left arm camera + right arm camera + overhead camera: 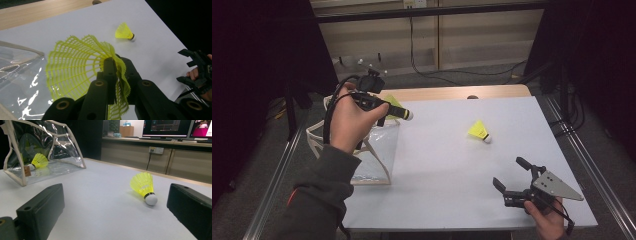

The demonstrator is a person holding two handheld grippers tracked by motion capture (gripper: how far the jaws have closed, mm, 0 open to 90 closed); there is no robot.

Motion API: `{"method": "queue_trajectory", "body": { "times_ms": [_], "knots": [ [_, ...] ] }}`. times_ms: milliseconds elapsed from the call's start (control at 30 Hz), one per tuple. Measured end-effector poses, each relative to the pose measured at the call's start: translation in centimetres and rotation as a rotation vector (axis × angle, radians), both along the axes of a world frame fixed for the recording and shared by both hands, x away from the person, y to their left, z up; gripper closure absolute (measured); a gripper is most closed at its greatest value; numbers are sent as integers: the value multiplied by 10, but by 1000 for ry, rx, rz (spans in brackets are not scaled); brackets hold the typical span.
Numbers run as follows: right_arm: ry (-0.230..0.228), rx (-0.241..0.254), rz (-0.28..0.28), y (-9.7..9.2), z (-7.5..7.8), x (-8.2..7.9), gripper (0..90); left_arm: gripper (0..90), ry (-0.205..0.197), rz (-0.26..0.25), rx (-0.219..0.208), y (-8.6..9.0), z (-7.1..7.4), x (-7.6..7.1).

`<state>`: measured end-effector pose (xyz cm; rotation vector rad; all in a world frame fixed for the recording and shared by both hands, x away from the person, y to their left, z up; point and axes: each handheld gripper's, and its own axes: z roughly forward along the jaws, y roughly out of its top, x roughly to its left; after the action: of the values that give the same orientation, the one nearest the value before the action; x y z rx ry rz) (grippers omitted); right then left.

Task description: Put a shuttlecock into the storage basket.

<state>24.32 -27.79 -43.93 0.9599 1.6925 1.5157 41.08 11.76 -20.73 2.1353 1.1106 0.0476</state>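
Observation:
My left gripper (393,112) is shut on the mesh skirt of a yellow shuttlecock (394,102), held in the air above the table's left side. In the left gripper view the black jaws pinch the crumpled skirt of the held shuttlecock (75,67). A second yellow shuttlecock (479,131) lies on its side on the white table top (447,170), white cork pointing right. My right gripper (510,172) rests low near the front right corner, open and with nothing in it. The right gripper view has the lying shuttlecock (143,185) ahead, between the jaws but well beyond them.
A clear plastic pouch (374,150) with a beige rim stands open at the table's left edge, just below the left hand. Inside the pouch (62,147) lies another yellow shuttlecock (38,160). A wooden strip (452,93) borders the table's far side. Metal rails run along both sides.

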Motion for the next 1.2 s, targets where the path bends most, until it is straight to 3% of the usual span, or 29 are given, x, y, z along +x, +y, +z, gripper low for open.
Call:
{"method": "queue_trajectory", "body": {
  "times_ms": [1200],
  "knots": [
    [0,3,2,-1,0,0,10,840,2,35,26,20,0,8]
  ]
}}
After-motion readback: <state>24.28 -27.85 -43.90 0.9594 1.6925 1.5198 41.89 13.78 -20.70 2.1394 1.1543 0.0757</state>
